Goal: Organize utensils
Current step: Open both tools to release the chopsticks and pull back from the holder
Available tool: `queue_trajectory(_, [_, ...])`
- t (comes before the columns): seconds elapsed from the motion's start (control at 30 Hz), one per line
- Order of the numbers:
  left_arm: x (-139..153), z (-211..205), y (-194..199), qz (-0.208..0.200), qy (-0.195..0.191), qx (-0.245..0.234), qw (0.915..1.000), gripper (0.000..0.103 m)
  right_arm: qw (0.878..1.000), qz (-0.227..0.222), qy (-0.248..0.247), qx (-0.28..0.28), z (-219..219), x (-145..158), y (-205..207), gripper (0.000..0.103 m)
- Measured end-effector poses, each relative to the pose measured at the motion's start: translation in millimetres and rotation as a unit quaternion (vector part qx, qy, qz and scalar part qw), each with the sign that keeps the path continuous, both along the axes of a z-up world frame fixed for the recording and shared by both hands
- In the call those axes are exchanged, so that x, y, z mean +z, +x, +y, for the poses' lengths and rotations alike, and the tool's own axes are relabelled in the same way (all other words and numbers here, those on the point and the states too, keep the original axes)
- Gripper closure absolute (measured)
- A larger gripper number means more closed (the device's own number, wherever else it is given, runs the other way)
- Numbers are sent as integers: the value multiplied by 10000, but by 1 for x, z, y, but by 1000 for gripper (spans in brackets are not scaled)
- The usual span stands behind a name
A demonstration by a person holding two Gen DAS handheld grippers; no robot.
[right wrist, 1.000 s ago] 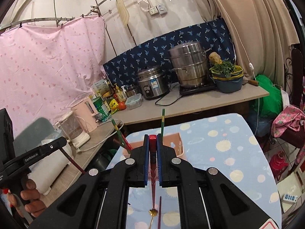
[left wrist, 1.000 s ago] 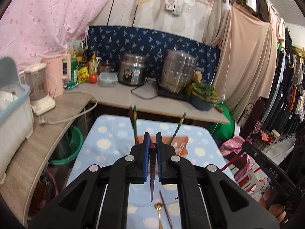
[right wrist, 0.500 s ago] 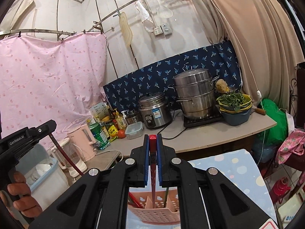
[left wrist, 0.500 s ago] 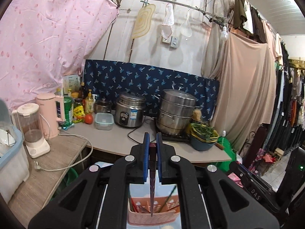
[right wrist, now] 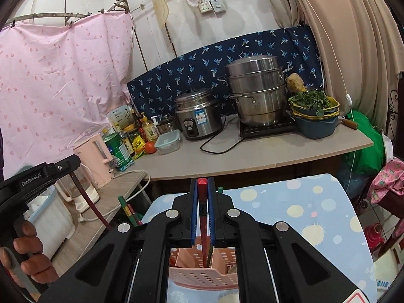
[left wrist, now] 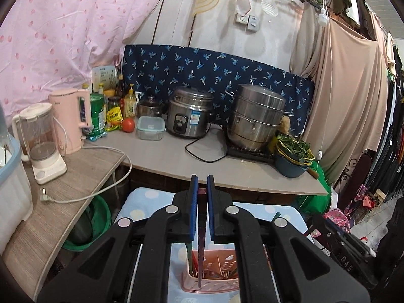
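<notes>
Left gripper [left wrist: 201, 189]: we have it clamped on a dark chopstick [left wrist: 200, 247], tip over the pink utensil basket [left wrist: 210, 281].
Right gripper [right wrist: 202, 192]: clamped on a red-capped chopstick [right wrist: 202, 217], tip inside the basket.
Risk: we judge either stick could snag the rim and tip the light basket.
Surface: dotted blue tablecloth [right wrist: 303, 209].
Room: cluttered kitchen counter [left wrist: 176, 156].
</notes>
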State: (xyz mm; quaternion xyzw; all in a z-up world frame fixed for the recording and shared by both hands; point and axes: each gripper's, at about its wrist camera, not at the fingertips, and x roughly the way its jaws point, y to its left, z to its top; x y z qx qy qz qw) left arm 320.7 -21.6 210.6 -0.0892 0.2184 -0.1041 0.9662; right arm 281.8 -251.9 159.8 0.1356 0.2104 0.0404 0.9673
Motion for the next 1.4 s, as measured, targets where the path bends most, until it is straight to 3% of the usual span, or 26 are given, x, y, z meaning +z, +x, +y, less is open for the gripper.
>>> queue_trajectory(0.3, [48,7,-18,-564,28,53,9984,96,10000,-81,-1,11,2,3,0,96])
queue_trajectory(0.47, [58,6,-12,-677,39,79,9977,96,9999,-123,-25,11,1,8,0,96])
queue_trajectory(0.9, [-21,-8,25,149,-34,8,9999,94,9998,115,-137,45,1,-11,2,92])
queue_trajectory(0.97, [-28,-6,23,199,-53,17,9998,84,9998,131,-143,48,0,-12,1,91])
queue_trajectory(1.03, [-31,-4,20,201,-72,36,9998,67,9998,128,-146,46,-1,-12,-1,90])
queue_trajectory(1.1, [-32,-3,16,200,-52,66,9998,60,9998,117,-168,48,0,-12,-2,88])
queue_trajectory(1.4, [-43,3,-10,315,198,131,9992,56,9995,108,-305,53,7,-16,-23,83])
